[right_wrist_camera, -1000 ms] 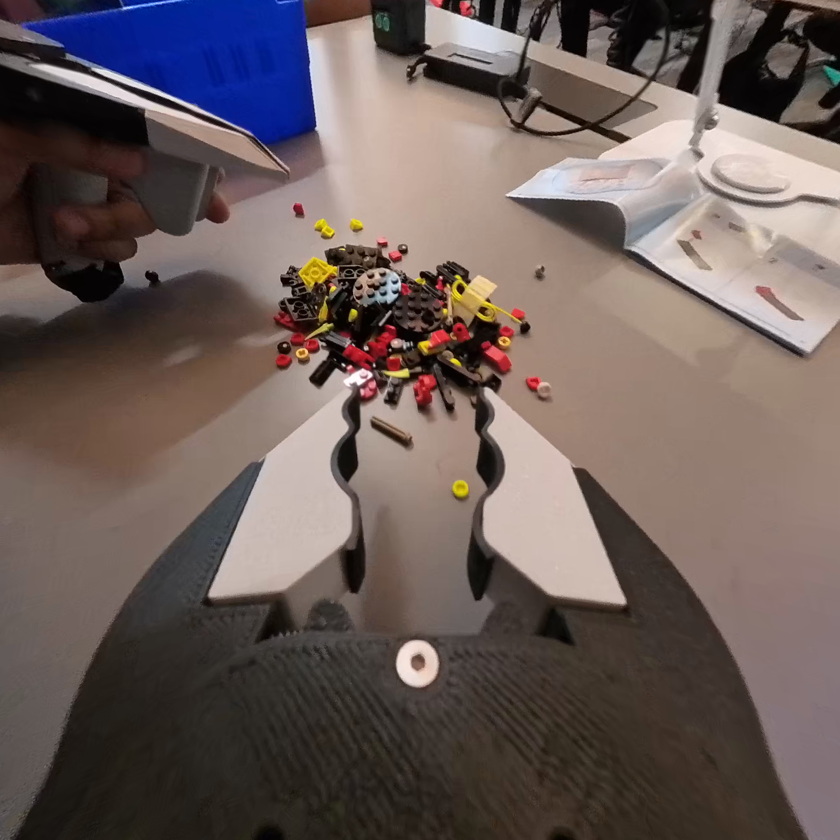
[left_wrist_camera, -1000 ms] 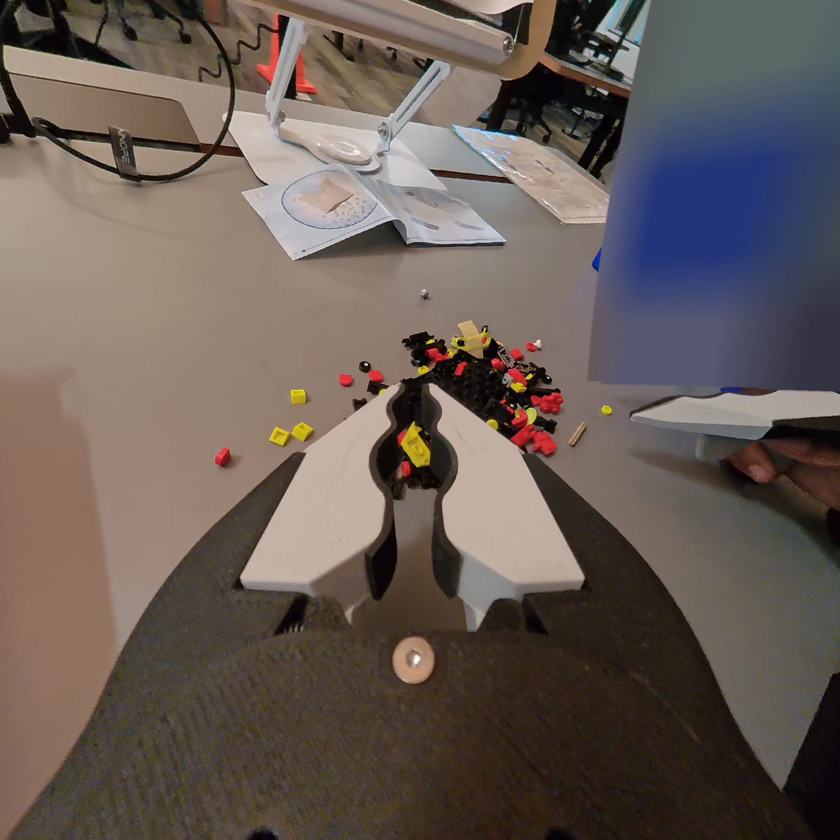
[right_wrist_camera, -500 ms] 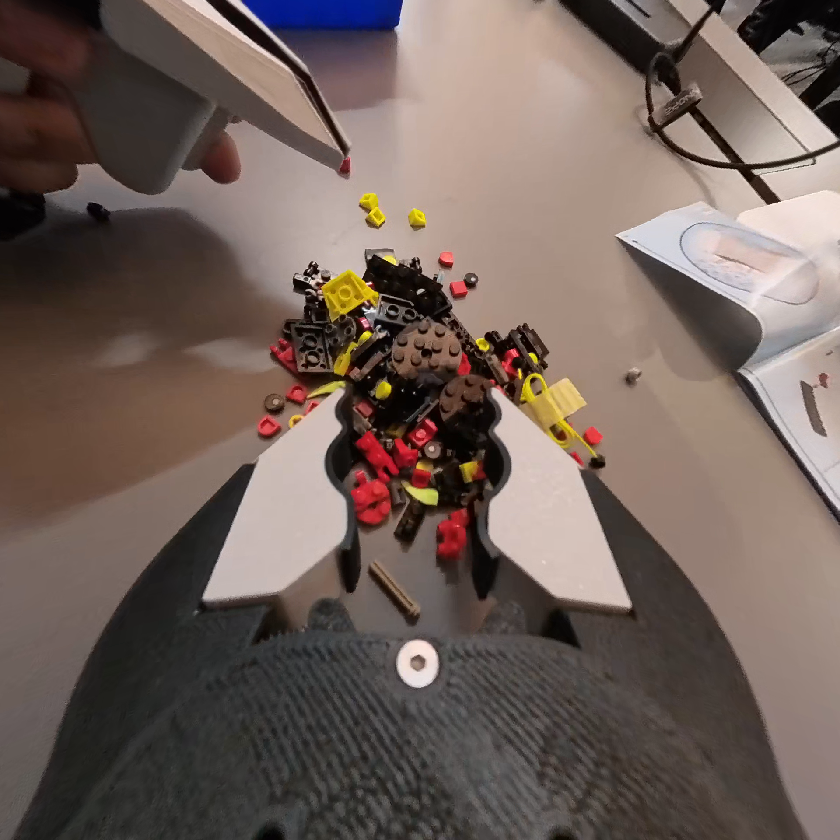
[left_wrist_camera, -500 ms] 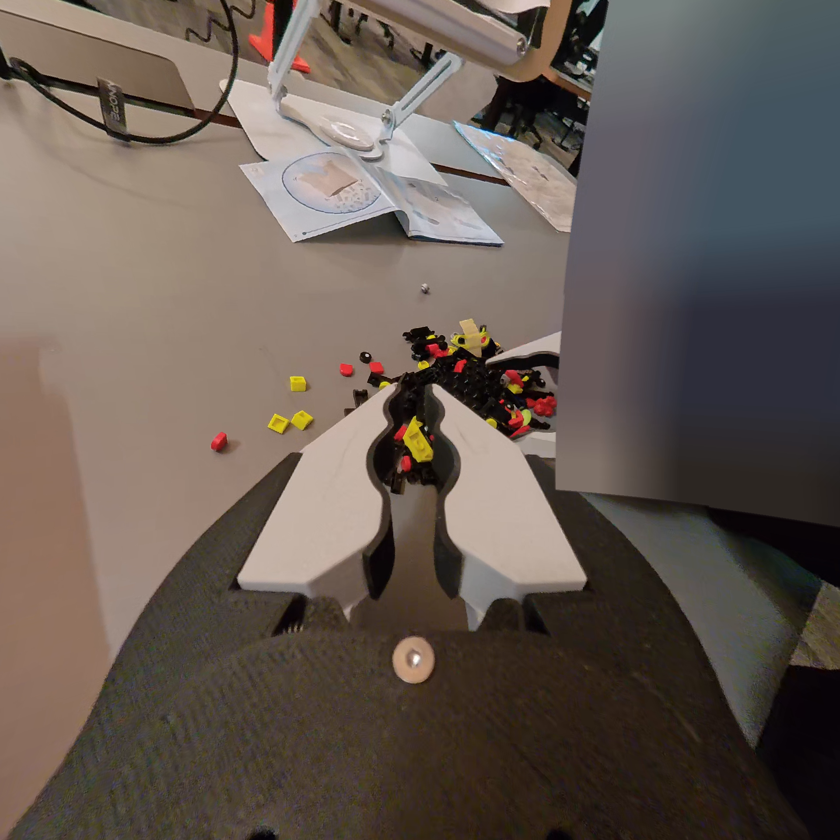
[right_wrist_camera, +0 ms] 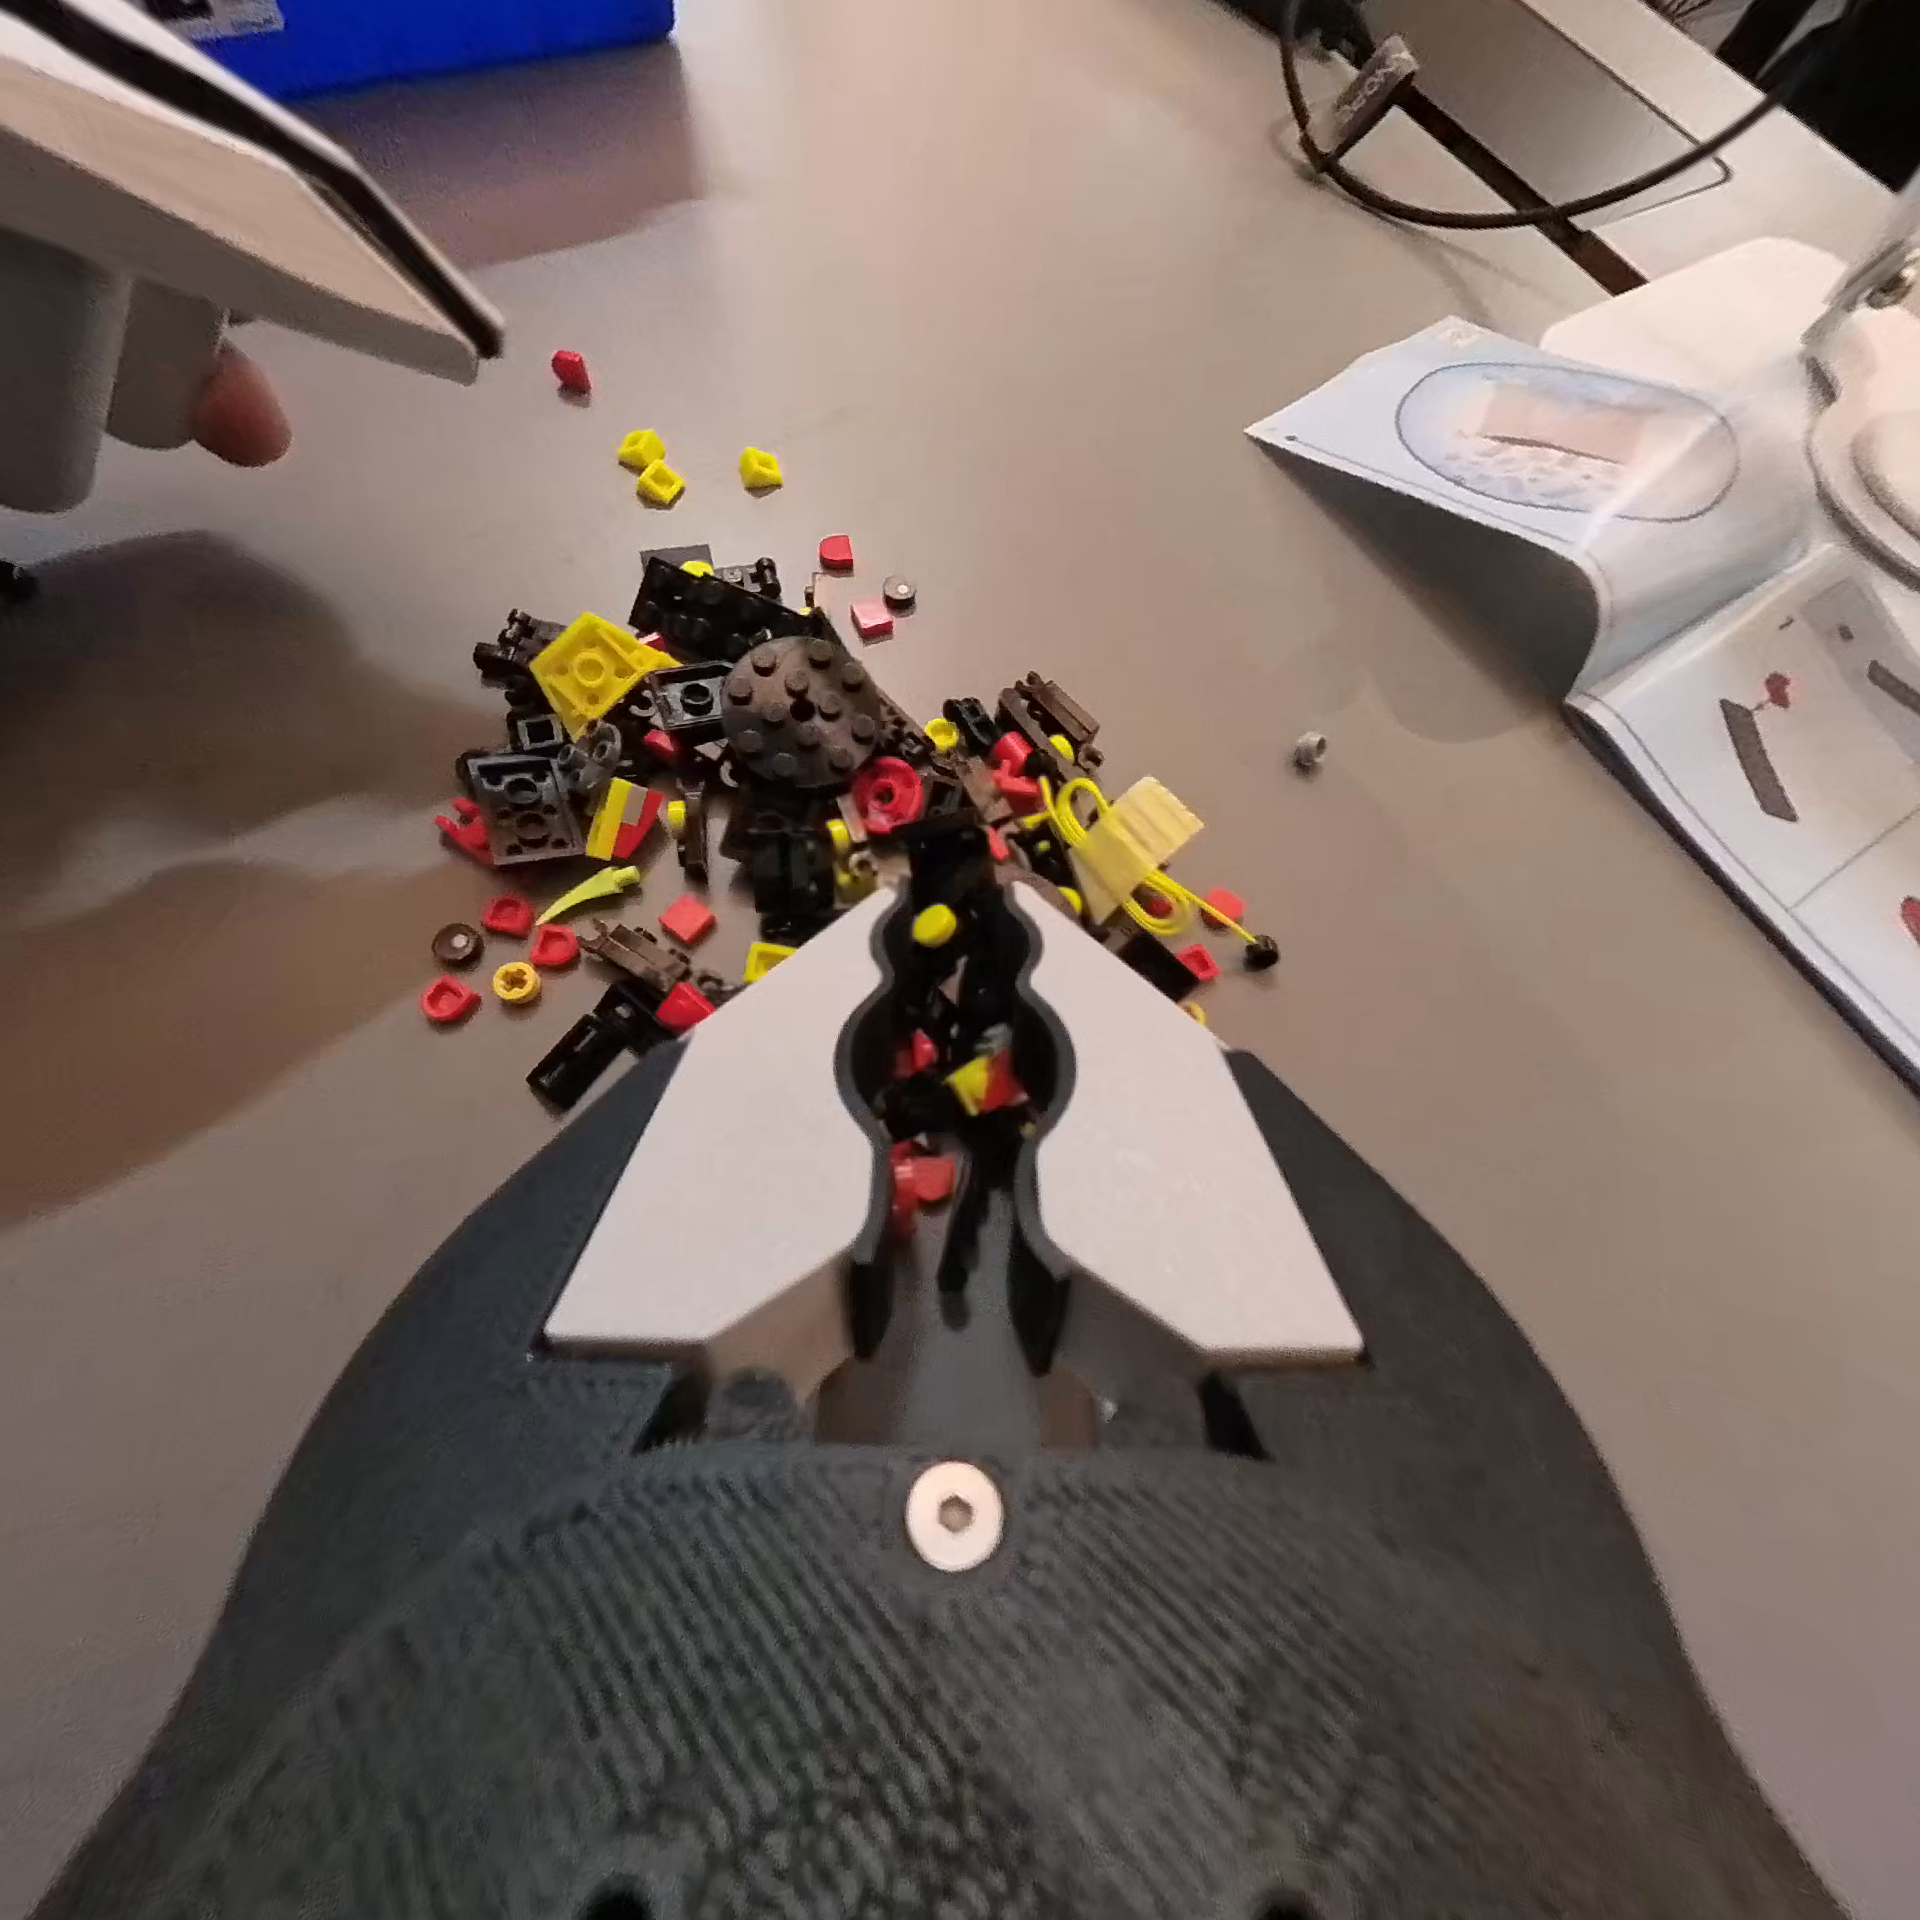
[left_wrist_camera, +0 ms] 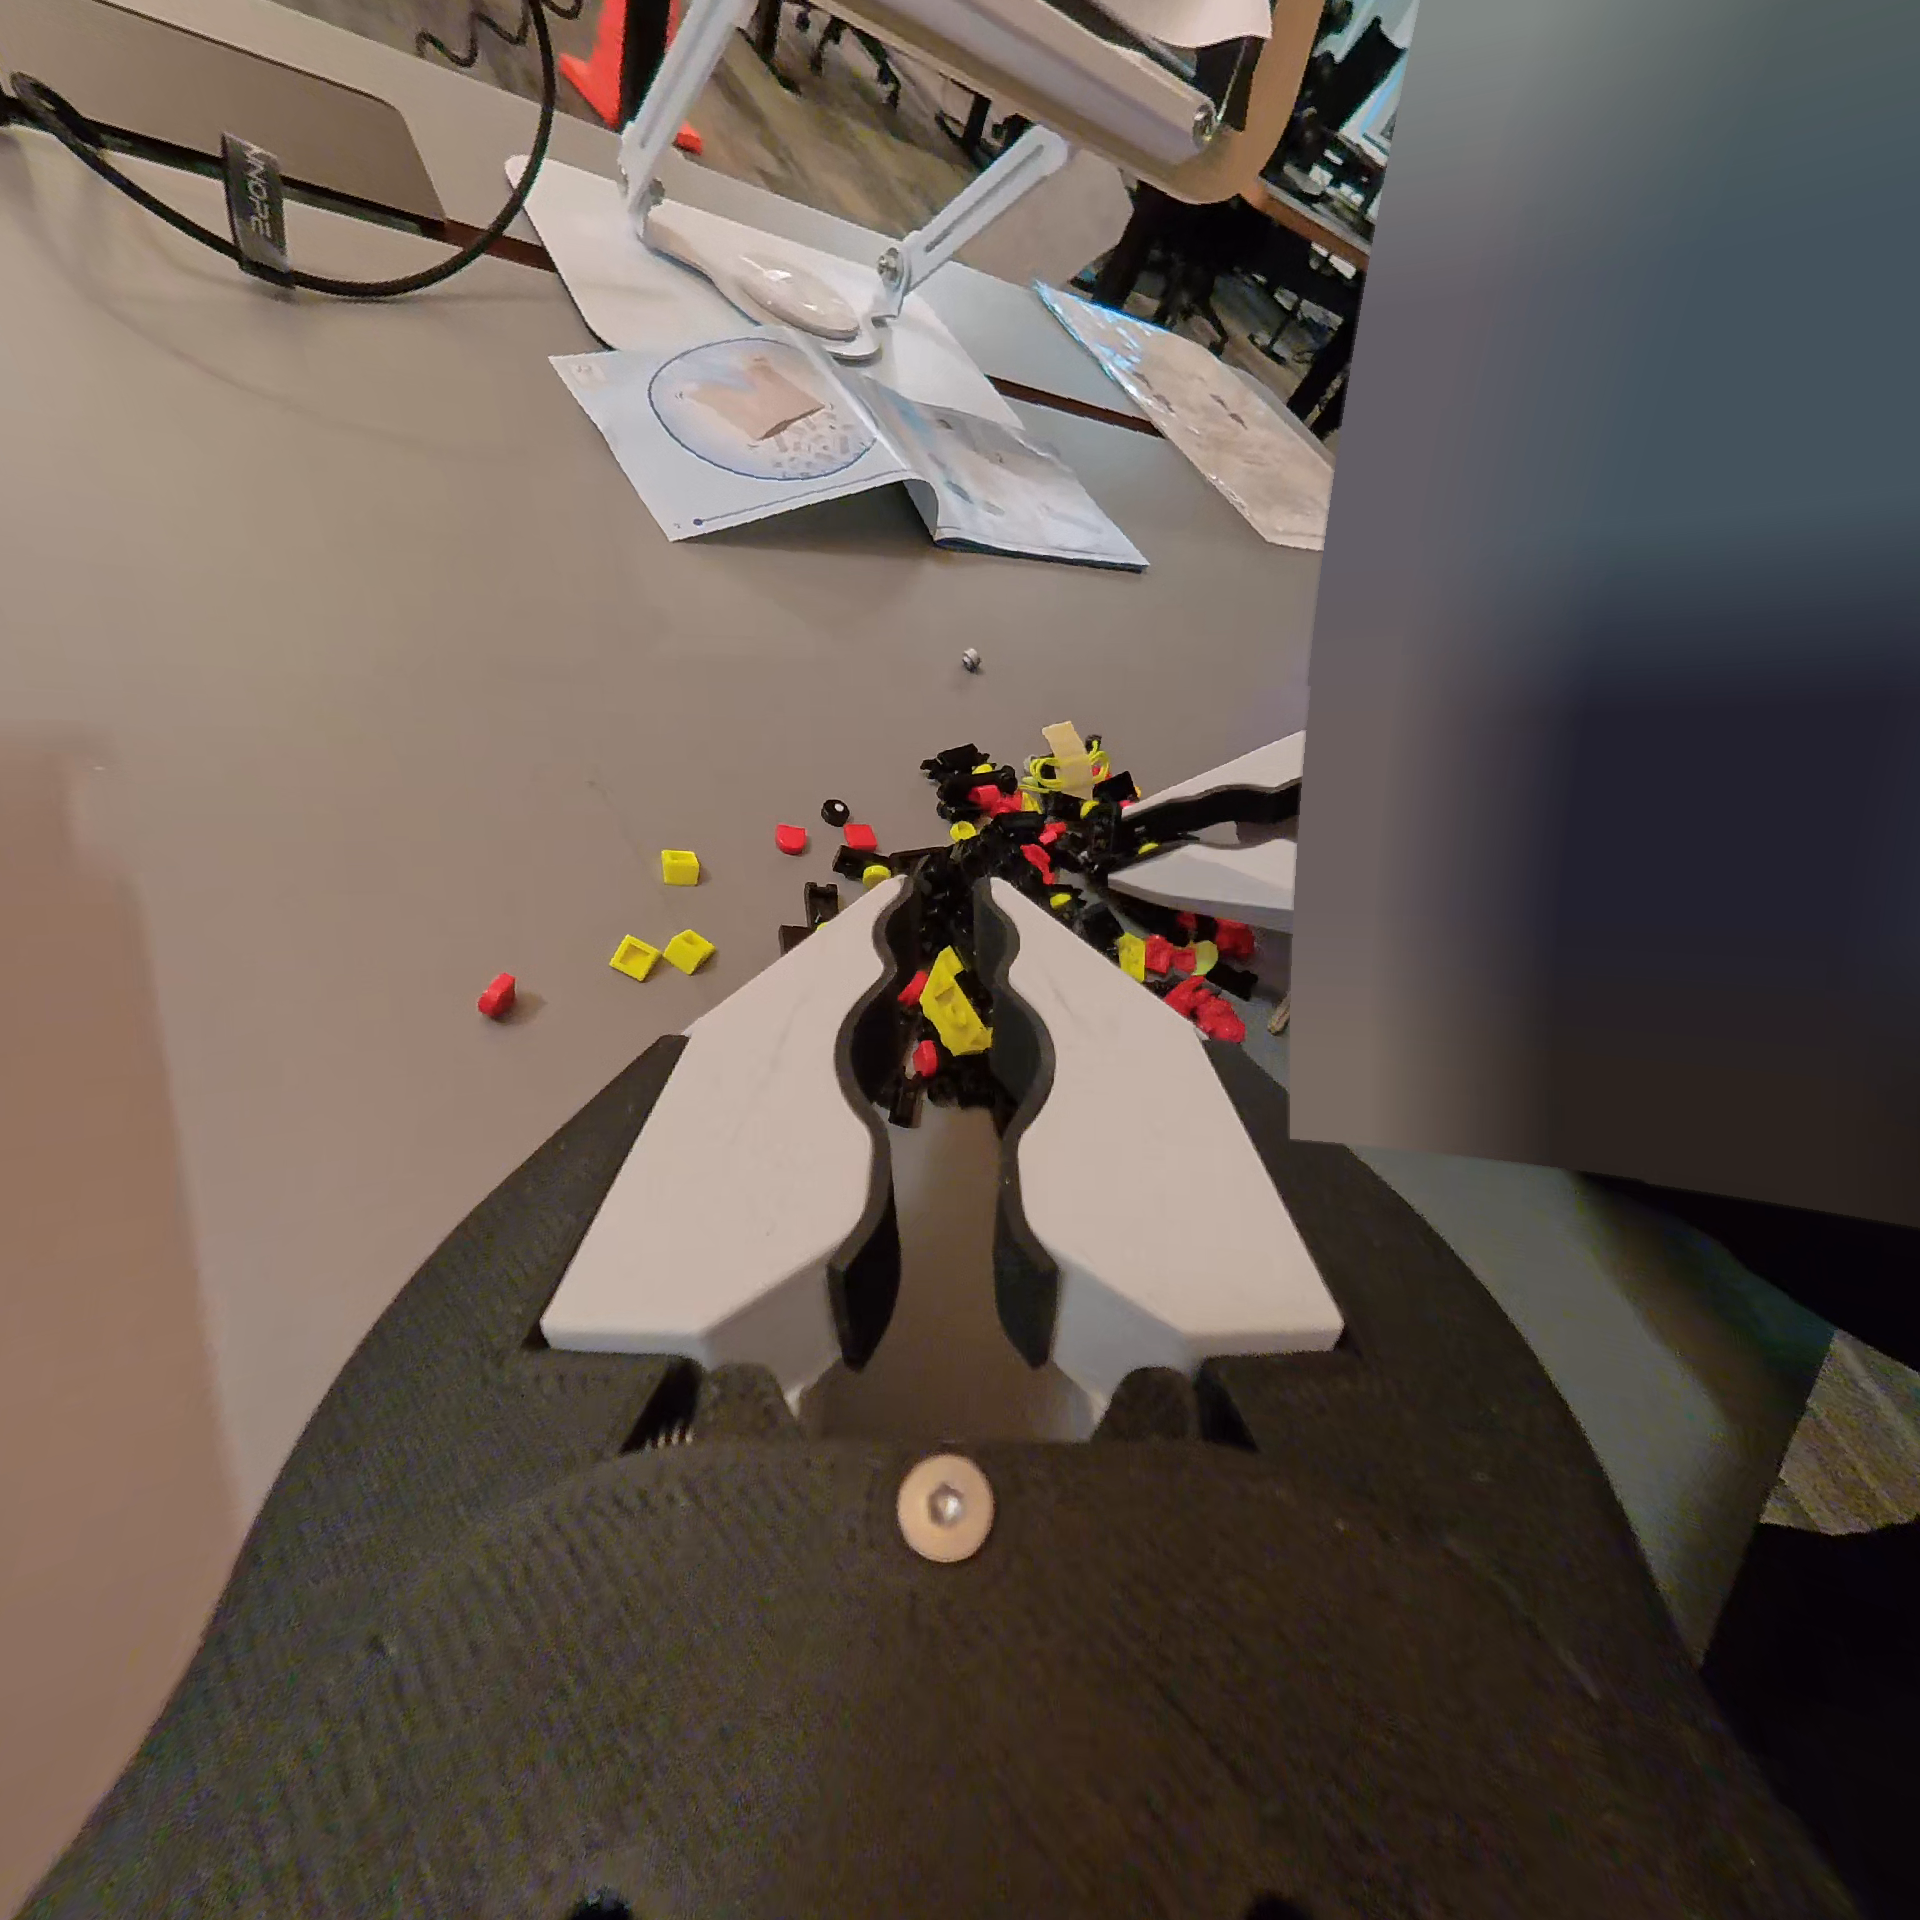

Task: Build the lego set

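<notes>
A pile of small black, red and yellow lego pieces (right_wrist_camera: 800,727) lies on the grey table (right_wrist_camera: 1039,312); it also shows in the left wrist view (left_wrist_camera: 1039,831). My right gripper (right_wrist_camera: 954,894) is down in the near edge of the pile, its jaws narrowed onto a black piece (right_wrist_camera: 940,847) that sticks out at the tips. It shows from the side in the left wrist view (left_wrist_camera: 1127,831). My left gripper (left_wrist_camera: 945,883) is shut and empty, held above the table at the pile's other side, and shows in the right wrist view (right_wrist_camera: 483,348).
An open instruction booklet (left_wrist_camera: 810,436) lies beyond the pile under a white lamp stand (left_wrist_camera: 810,301). Loose yellow pieces (left_wrist_camera: 675,951) and a red one (left_wrist_camera: 497,994) lie left of the pile. A blue bin (right_wrist_camera: 447,31), a black cable (left_wrist_camera: 312,249) and a plastic bag (left_wrist_camera: 1216,426) sit farther off. Tip to tip, the grippers are about 11 cm apart.
My right gripper has moved forward and down into the pile and its jaws have closed from wide open to narrow. My left gripper has stayed shut and nearly still.
</notes>
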`<state>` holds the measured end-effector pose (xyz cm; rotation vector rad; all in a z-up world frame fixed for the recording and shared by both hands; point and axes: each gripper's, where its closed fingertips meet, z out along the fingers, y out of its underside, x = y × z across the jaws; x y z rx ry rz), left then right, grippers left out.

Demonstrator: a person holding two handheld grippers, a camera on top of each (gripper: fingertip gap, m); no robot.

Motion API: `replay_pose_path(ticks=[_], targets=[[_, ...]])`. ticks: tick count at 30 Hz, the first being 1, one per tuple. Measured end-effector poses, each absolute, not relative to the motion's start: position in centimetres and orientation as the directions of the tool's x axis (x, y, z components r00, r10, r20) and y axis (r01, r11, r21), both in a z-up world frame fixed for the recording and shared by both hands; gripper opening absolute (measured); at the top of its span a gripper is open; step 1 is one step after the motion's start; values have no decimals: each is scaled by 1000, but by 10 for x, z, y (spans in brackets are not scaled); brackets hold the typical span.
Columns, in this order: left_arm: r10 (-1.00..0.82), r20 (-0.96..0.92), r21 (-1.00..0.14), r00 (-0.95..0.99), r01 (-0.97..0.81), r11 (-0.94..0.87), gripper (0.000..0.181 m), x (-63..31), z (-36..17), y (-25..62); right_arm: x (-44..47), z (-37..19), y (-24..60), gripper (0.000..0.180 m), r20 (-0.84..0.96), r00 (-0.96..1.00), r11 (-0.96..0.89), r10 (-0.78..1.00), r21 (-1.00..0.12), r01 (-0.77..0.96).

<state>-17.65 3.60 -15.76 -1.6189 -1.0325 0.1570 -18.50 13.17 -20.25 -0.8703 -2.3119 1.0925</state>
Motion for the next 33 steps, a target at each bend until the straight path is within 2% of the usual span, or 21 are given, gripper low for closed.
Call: replay_pose_path(ticks=[11, 14, 18, 25, 33], targets=[[689, 406, -845, 600, 534, 33, 6, -178, -161, 36, -191, -198, 150, 14, 90, -665, 445, 742, -807, 387], [691, 409, -843, 596, 537, 36, 6, -178, -161, 35, -192, -193, 149, 20, 105, -664, 439, 740, -823, 360], [704, 395, -847, 591, 530, 30, 6, -181, -162, 31, -190, -181, 143, 19, 121, -683, 429, 721, -851, 302], [721, 405, -846, 563, 529, 63, 6, -188, -160, 22, -154, -171, 100, 13, 74, -847, 422, 526, -887, 185], [739, 390, -882, 549, 453, 129, 3, -194, -139, 9, -130, -198, 72, 12, 225, -900, 616, 373, -786, 59]])
